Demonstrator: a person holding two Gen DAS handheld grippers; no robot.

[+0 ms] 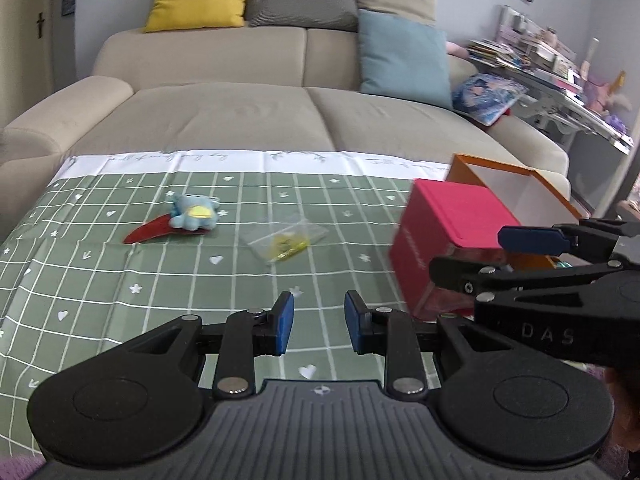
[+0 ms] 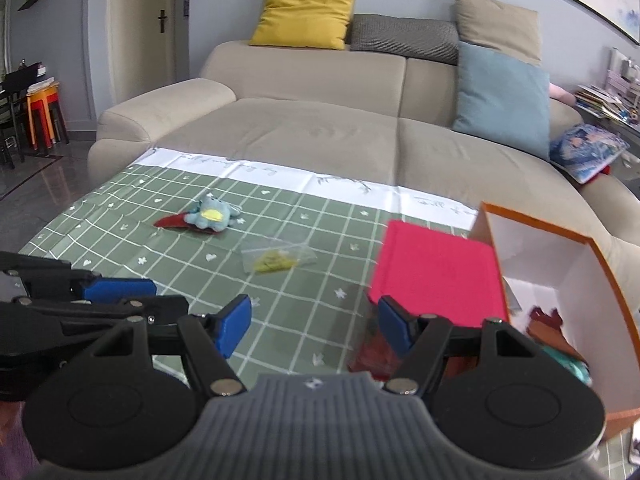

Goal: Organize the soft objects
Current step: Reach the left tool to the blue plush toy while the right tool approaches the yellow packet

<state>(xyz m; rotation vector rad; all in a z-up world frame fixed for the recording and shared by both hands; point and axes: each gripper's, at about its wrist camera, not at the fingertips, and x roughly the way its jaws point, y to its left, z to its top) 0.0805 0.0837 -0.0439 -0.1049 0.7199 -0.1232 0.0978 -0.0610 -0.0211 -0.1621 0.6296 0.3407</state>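
Left gripper point(image 1: 319, 322) open with nothing in it, right gripper point(image 2: 314, 330) wide open and empty, pink box point(image 2: 436, 280) near it, little bag point(image 1: 286, 240) past them, blue soft toy point(image 1: 194, 216) on green cloth point(image 1: 120, 280), sofa point(image 1: 260, 120) far back

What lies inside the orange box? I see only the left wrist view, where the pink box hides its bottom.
Observer: A brown soft thing lies on the bottom of the orange box.
Operator: Is it alone there?
Observer: No, a teal thing lies nearer the camera.
Operator: Does the right gripper hold anything?
Observer: No, the right gripper is open and empty.
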